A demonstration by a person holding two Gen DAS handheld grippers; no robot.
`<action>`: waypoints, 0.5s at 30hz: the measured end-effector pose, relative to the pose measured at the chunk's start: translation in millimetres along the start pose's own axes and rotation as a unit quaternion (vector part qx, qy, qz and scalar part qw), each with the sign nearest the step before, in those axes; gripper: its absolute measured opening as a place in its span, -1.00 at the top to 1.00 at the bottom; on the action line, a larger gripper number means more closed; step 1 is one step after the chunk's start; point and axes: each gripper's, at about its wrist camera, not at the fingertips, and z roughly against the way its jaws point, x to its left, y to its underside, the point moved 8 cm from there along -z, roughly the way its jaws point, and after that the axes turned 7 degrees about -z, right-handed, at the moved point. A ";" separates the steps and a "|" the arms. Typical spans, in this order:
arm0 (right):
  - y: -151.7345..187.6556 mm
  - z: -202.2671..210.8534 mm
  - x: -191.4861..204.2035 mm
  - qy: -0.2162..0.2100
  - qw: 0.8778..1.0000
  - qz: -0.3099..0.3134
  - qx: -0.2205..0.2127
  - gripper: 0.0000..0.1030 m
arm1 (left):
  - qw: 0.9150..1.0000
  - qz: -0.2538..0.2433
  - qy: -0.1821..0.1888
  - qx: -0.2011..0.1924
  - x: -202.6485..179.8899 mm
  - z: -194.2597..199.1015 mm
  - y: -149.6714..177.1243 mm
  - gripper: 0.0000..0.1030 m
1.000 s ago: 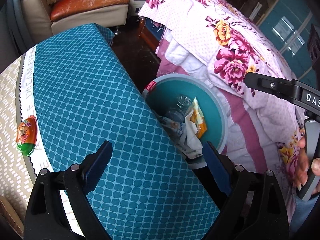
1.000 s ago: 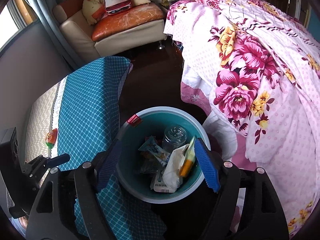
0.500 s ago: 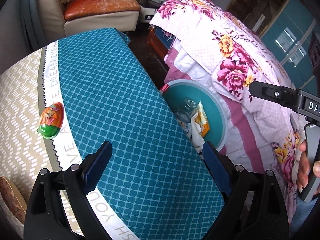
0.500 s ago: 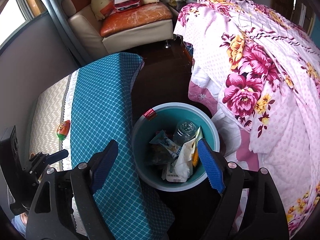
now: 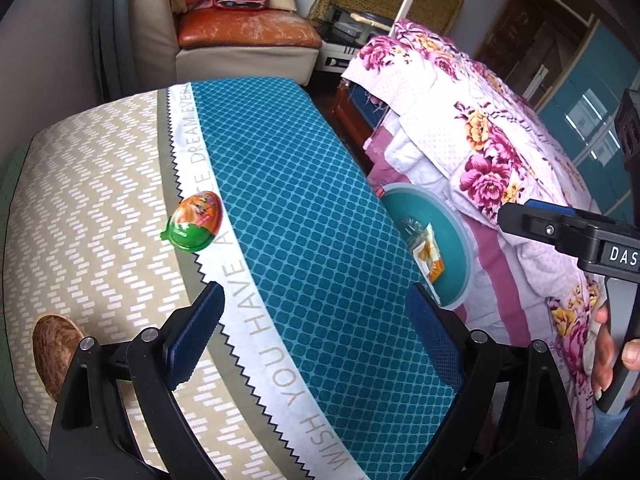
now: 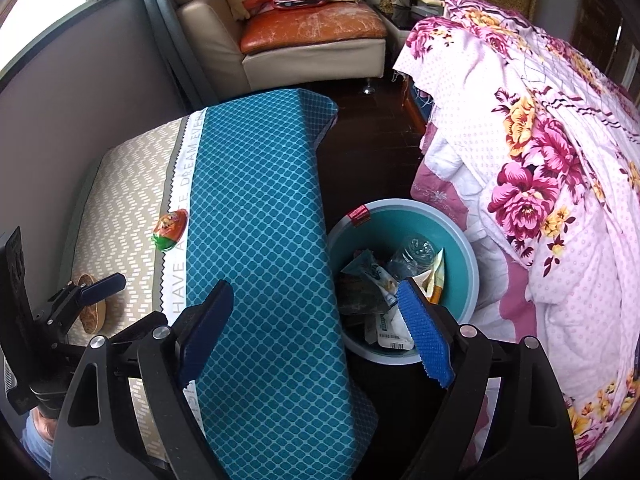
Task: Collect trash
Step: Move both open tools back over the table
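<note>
A green and orange snack cup [image 5: 195,220] lies on the cloth-covered table [image 5: 300,208], left of the teal band; it also shows in the right wrist view [image 6: 170,235]. A brown round piece [image 5: 56,350] lies near the table's left front; it shows too in the right wrist view [image 6: 91,307]. A teal trash bin [image 6: 460,248] with wrappers and a bottle stands on the floor right of the table; the left wrist view [image 5: 460,248] shows part of it. My left gripper [image 5: 316,340] is open and empty above the table. My right gripper [image 6: 316,328] is open and empty over the table edge and bin.
A bed with a pink floral quilt [image 6: 540,140] fills the right side. A cream and orange sofa [image 6: 312,36] with cushions stands at the back. Dark floor [image 6: 368,148] lies between table and bed. A grey wall [image 6: 80,80] runs along the table's left.
Both grippers have moved left and back from the bin toward the table. The snack cup and the brown piece have come further into view. Both stay open.
</note>
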 end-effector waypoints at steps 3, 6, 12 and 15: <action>4.4 -2.6 19.3 -0.005 1.000 0.010 0.005 -0.56 | 1.000 0.010 -0.008 -0.005 16.6 8.6 6.3 -0.79; 9.0 -6.4 38.2 -0.010 1.000 0.019 0.012 -0.56 | 1.000 0.019 -0.015 -0.008 33.7 17.2 13.7 -0.79; 17.5 -17.8 70.9 -0.023 0.999 0.037 0.033 -0.56 | 0.998 0.045 -0.041 -0.022 79.2 38.9 28.7 -0.79; 23.7 -24.0 87.1 -0.025 0.998 0.050 0.040 -0.56 | 0.996 0.064 -0.052 -0.026 105.3 49.1 38.4 -0.79</action>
